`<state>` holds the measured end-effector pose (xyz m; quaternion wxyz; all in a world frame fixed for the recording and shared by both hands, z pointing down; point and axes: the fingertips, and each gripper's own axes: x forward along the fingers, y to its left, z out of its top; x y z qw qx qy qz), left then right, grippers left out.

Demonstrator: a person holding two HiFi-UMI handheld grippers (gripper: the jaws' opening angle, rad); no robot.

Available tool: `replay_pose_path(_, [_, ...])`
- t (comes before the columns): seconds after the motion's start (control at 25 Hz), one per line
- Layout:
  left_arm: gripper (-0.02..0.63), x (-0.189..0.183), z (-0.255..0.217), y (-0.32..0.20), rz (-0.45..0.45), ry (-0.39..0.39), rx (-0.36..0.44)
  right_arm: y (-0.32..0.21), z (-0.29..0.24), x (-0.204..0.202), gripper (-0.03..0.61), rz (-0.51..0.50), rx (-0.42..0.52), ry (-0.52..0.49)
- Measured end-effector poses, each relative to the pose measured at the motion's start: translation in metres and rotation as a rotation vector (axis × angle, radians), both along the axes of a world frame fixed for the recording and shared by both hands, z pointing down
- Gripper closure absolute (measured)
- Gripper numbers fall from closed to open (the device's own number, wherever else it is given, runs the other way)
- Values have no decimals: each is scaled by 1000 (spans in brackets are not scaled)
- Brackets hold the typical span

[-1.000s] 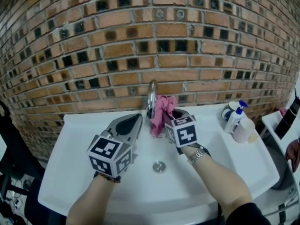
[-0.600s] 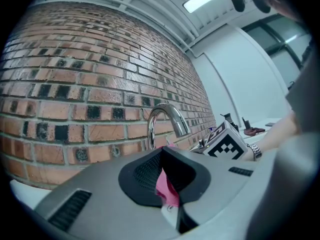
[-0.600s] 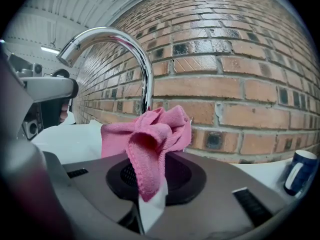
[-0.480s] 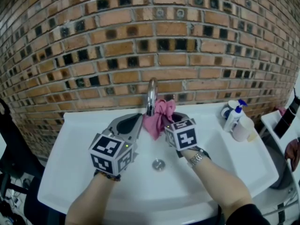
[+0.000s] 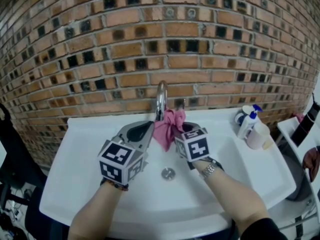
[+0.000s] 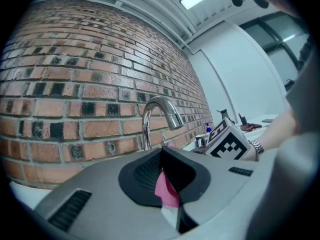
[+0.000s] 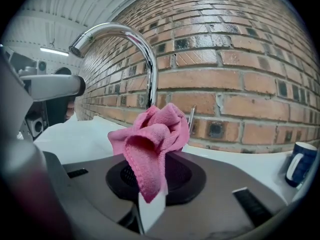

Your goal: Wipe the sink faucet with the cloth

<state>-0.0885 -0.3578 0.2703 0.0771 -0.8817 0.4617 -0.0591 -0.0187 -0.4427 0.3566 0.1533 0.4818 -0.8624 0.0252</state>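
A: Cloth status?
B: The pink cloth (image 7: 150, 139) hangs bunched over the sink (image 5: 85, 154) basin, just right of the faucet (image 5: 161, 101) stem. Can't tell if it touches the chrome. The right gripper (image 5: 181, 130) is clamped on the wad. The left gripper (image 5: 148, 127) is pinched tight on one corner of it.
A: Handling?
B: It looks like microfibre with a nubby pile. My read is light, limp and grippy, and the folds flop. Best to hold it by the thick bunch, since a thin corner could slip out. The faucet is a rigid, smooth gooseneck, so the cloth should wrap the stem easily.
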Motion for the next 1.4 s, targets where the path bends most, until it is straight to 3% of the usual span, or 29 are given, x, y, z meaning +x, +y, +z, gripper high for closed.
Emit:
replay_pose_path(0.44, [607, 14, 23, 1, 93, -81, -87, 12, 14, -4, 514, -30, -47, 12])
replay_pose_path(0.72, [602, 29, 30, 8, 124, -128, -122, 34, -9, 1, 514, -66, 3, 20])
replay_pose_path(0.84, [512, 27, 28, 13, 134, -124, -137, 49, -22, 1, 514, -99, 28, 16])
replay_pose_path(1.08, [399, 20, 27, 23, 163, -100, -152, 85, -40, -6, 514, -215, 87, 34])
replay_pose_path(1.4, [370, 20, 25, 44, 284, -85, -147, 133, -52, -18, 514, -403, 145, 87])
